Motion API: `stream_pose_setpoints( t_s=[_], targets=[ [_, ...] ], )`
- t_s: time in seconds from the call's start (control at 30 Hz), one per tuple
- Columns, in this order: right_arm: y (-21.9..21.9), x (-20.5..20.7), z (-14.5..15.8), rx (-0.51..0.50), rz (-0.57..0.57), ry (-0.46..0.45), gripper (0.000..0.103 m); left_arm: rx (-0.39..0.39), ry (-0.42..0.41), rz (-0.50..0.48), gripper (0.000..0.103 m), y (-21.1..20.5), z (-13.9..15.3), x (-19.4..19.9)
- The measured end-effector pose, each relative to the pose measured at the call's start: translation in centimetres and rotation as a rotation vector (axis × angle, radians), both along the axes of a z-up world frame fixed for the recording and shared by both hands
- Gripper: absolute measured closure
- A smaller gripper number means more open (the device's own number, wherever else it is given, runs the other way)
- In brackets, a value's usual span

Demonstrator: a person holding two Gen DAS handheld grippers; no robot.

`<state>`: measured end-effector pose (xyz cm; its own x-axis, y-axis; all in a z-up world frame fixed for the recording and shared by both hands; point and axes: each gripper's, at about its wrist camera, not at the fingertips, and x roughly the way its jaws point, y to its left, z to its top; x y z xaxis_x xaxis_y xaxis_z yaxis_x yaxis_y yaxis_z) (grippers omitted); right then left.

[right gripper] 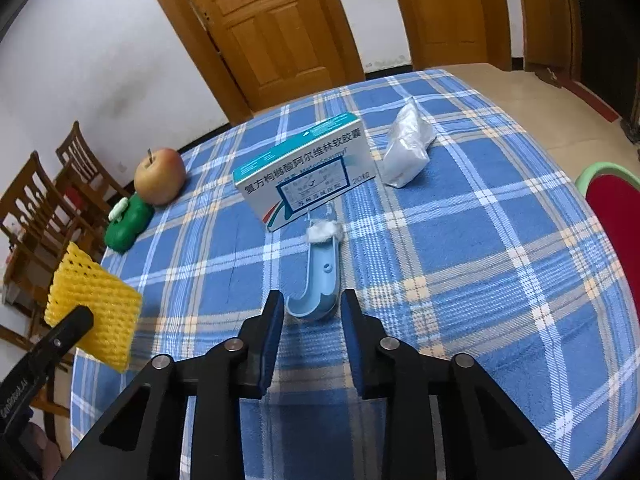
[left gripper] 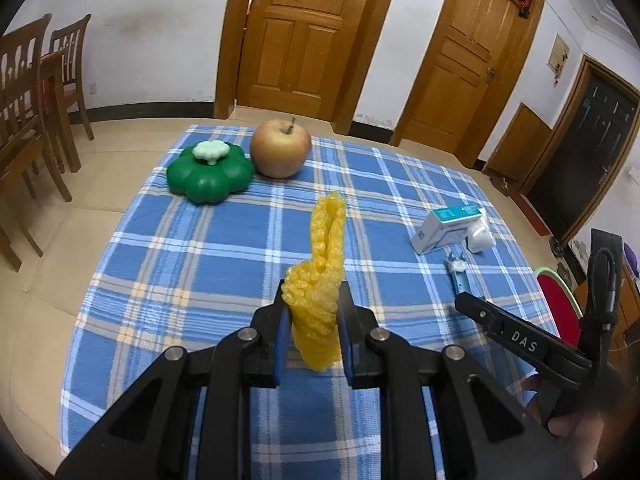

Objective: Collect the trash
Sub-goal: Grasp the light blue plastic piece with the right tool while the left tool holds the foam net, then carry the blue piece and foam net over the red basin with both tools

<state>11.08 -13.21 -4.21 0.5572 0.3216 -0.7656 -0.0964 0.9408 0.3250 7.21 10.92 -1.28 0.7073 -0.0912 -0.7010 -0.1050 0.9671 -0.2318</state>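
Covering the desk (right gripper: 500, 240), a blue plaid cloth carries the medicine box (right gripper: 306, 170). Left gripper (left gripper: 312, 312) fingers clamp yellow foam netting (left gripper: 320, 280); right gripper (right gripper: 312, 312) fingers stand apart, flanking the blue plastic hook (right gripper: 316, 284) near that box.

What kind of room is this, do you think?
Most likely a home dining room: a table under a blue plaid tablecloth, wooden dining chairs by the wall, panelled wooden doors, and an apple on the table.
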Motion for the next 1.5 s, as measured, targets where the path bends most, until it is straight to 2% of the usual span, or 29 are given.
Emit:
stream_pose_setpoints(
  t_s=[0.37,0.67,1.17,1.5],
  targets=[
    [-0.4,-0.8,-0.1,0.014,0.009,-0.036,0.086,-0.015,-0.011,-0.051,0.083,-1.5,0.1,0.0],
    [-2.3,-2.9,0.3,0.058,0.001,-0.040,0.086,-0.024,-0.014,-0.071,0.083,-2.5,0.6,-0.7],
    [-8.1,-9.0,3.2,0.130,-0.069,-0.056,0.085,0.002,-0.049,-0.139,0.083,-6.2,2.7,-2.8],
    [-12.1,-11.5,4.5,0.162,-0.131,-0.085,0.085,0.027,-0.061,-0.230,0.083,-10.3,4.0,-3.3]
  ],
)
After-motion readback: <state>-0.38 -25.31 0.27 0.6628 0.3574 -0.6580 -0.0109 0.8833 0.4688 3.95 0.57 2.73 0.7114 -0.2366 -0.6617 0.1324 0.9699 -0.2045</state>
